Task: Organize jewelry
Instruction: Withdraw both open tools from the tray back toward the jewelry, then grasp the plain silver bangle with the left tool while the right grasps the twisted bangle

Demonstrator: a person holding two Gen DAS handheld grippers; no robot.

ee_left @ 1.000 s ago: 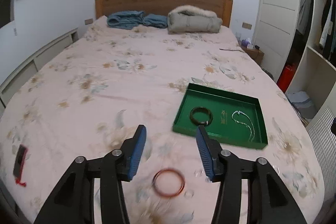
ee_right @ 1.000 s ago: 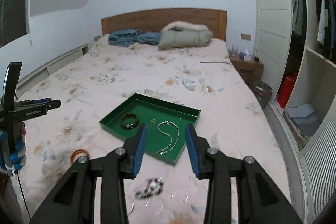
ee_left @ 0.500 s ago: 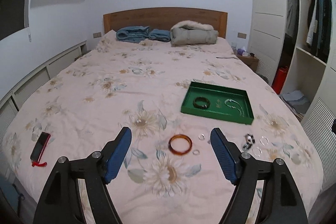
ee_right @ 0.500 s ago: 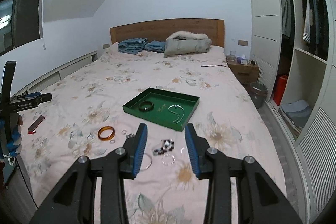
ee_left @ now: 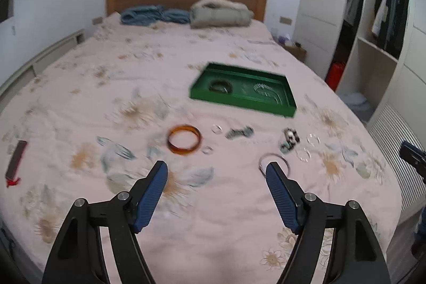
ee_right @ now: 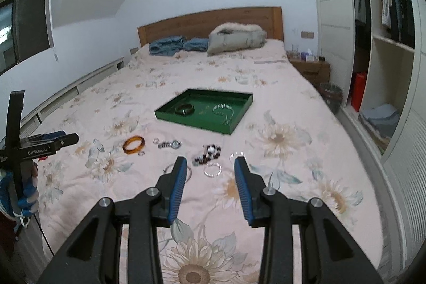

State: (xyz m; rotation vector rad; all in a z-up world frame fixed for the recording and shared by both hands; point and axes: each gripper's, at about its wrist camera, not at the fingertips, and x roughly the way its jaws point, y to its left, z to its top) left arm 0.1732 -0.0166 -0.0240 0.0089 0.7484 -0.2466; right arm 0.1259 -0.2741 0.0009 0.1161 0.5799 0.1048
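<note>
A green tray (ee_left: pixel 277 109) (ee_right: pixel 170 116) lies on the bed and holds a dark bangle (ee_left: pixel 220 86) (ee_right: pixel 184 108) and a silver necklace (ee_left: pixel 267 91) (ee_right: pixel 224 111). Loose on the bedspread in front of it lie an amber bangle (ee_left: pixel 183 142) (ee_right: pixel 134 143), a watch (ee_left: pixel 239 132) (ee_right: pixel 170 144), a dark bead bracelet (ee_left: pixel 289 140) (ee_right: pixel 209 152), small rings and clear bangles (ee_right: pixel 212 169). My left gripper (ee_left: pixel 216 175) is open and empty, held above the bed short of the amber bangle. My right gripper (ee_right: pixel 210 168) is open and empty, above the clear bangles.
A red-and-black phone (ee_left: pixel 16 162) lies at the bed's left edge. Folded blue clothes (ee_right: pixel 175 44) and a grey jacket (ee_right: pixel 235 39) lie by the headboard. A wardrobe (ee_right: pixel 386 71) and a nightstand (ee_right: pixel 308 65) stand to the right.
Both grippers have pulled back and up from the tray, so more loose jewelry shows. The left gripper has opened wider. The right gripper's gap is about the same.
</note>
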